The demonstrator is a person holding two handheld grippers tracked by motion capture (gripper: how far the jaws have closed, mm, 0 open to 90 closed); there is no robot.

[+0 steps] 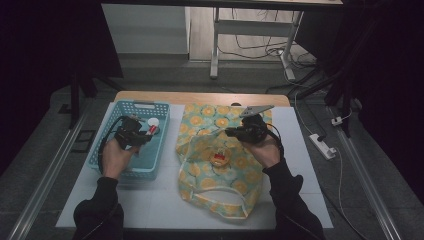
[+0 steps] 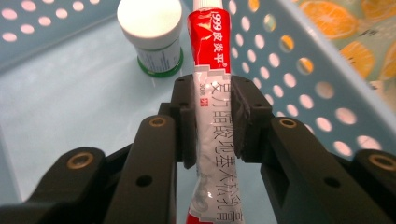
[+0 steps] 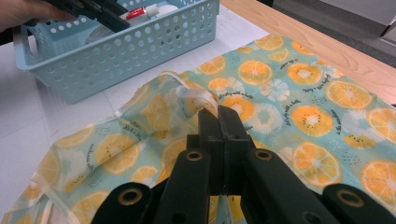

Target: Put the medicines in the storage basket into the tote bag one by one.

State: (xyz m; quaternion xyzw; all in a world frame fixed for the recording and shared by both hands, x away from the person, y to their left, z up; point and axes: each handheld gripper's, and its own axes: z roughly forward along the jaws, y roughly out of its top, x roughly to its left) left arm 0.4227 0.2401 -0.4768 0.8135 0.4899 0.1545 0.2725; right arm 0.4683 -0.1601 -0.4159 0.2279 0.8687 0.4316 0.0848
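A red and white ointment tube (image 2: pixel 210 93) with printed characters stands between the pads of my left gripper (image 2: pixel 211 105), which is shut on it above the floor of the light blue basket (image 2: pixel 70 121). From above, that left gripper (image 1: pixel 142 135) hovers inside the basket (image 1: pixel 107 162) with the tube (image 1: pixel 151 130) at its tip. My right gripper (image 3: pixel 217 116) is shut on the edge of a teal fabric bag with orange-slice print (image 3: pixel 299 102). The high view has the right gripper (image 1: pixel 231 132) lifting the bag's rim (image 1: pixel 200 135), with a small red item (image 1: pixel 219 159) in the opening.
A white-capped bottle with a green base (image 2: pixel 152 35) stands in the basket beside the tube. The bag's white drawstring (image 1: pixel 220 202) loops toward the table's front edge. A power strip (image 1: pixel 322 145) lies on the floor to the right.
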